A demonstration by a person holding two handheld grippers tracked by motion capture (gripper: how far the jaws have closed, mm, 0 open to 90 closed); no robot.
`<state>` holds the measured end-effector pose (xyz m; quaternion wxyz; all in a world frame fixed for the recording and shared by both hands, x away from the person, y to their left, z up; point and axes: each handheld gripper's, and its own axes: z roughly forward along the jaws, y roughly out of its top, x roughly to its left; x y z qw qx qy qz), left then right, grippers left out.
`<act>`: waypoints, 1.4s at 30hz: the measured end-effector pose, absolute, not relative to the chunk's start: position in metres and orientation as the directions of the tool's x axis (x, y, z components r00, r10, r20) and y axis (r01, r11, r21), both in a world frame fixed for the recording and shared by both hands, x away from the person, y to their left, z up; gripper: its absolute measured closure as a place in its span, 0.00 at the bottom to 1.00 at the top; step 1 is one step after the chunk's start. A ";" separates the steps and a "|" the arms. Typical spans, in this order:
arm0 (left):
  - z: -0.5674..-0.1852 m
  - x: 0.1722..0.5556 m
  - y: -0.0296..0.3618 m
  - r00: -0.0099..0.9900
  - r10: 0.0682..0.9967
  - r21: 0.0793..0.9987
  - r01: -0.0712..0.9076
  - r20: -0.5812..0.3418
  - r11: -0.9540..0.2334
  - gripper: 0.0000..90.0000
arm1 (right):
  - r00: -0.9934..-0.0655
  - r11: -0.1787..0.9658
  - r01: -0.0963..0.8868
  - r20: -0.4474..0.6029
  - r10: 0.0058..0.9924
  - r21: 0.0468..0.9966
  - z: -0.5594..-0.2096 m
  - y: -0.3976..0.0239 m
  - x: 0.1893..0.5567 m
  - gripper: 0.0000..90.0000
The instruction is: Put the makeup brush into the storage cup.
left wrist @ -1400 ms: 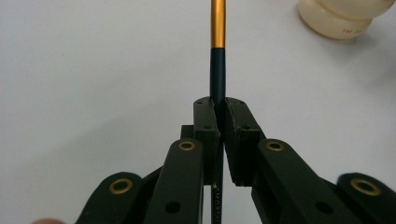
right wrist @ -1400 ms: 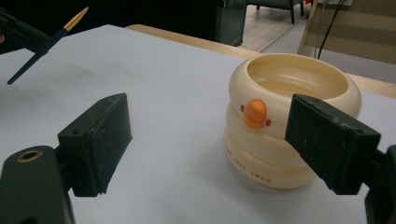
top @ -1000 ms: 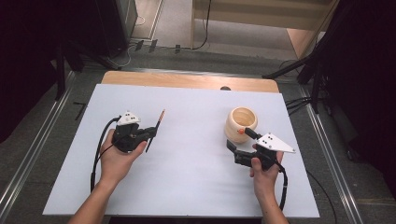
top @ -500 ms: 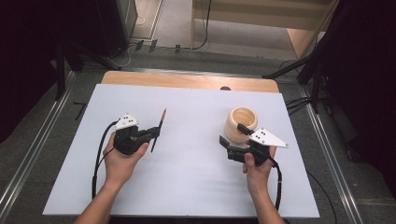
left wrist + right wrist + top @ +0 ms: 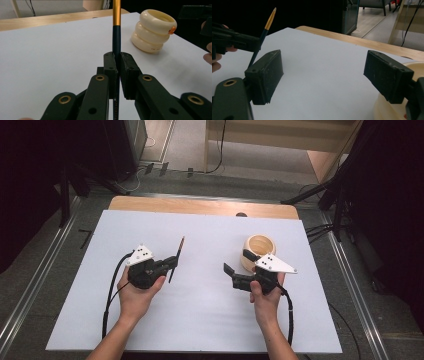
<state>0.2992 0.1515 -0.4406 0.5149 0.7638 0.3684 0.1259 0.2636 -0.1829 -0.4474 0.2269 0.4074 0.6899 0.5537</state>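
The pencil's [image 5: 116, 30] tip is cut off by the left gripper view's top edge.

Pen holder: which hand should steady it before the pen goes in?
Right. The right gripper is open and sits just beside the cream pen holder, while the left gripper is shut on the pen farther off.

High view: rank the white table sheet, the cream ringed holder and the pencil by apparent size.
1. white table sheet
2. cream ringed holder
3. pencil, held by the left gripper; longer than the holder is wide, but far thinner.
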 end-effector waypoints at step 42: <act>-0.453 0.281 0.120 0.800 0.585 0.950 0.270 -0.132 -0.154 0.95 | -0.574 -0.021 0.348 0.231 0.785 0.937 -0.430 -0.136 0.252 0.39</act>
